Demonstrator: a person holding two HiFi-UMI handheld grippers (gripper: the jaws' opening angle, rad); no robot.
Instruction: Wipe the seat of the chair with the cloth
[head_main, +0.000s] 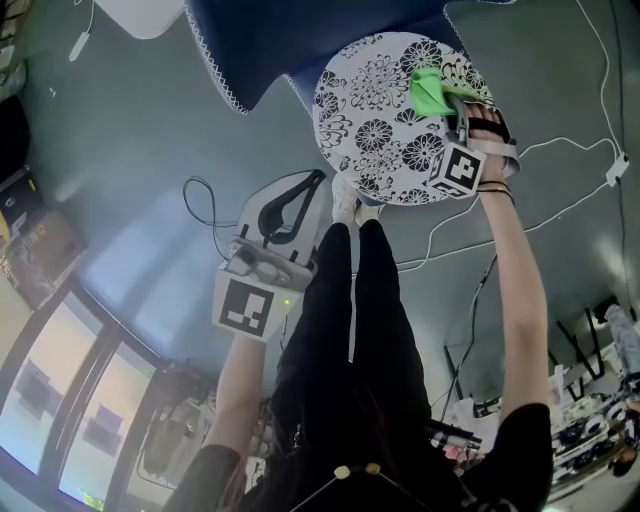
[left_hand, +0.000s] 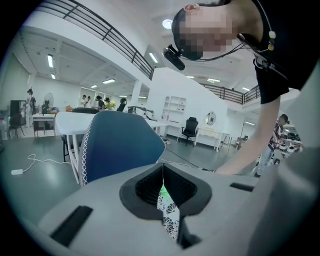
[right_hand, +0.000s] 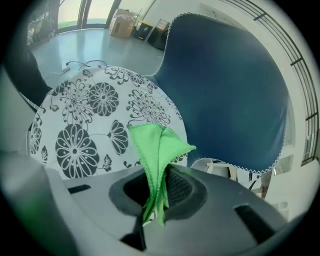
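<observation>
Over the backrest side of the chair's round floral seat (head_main: 375, 130), the green cloth (head_main: 432, 90) is pinched, bunched, in the right gripper (head_main: 458, 108). Left gripper (head_main: 290, 205) hangs low beside the person's legs (head_main: 350, 300), jaws pressed together on nothing.

Our right arm (head_main: 520, 290) is stretched straight out to the chair seat (head_main: 375, 110), with the right gripper (head_main: 458, 112) over its edge, jaws clamped on the green cloth (head_main: 430, 90). Our left arm (head_main: 235, 400) is bent back, and the left gripper (head_main: 312, 185) hangs just short of the seat, jaws pressed together, empty.
</observation>
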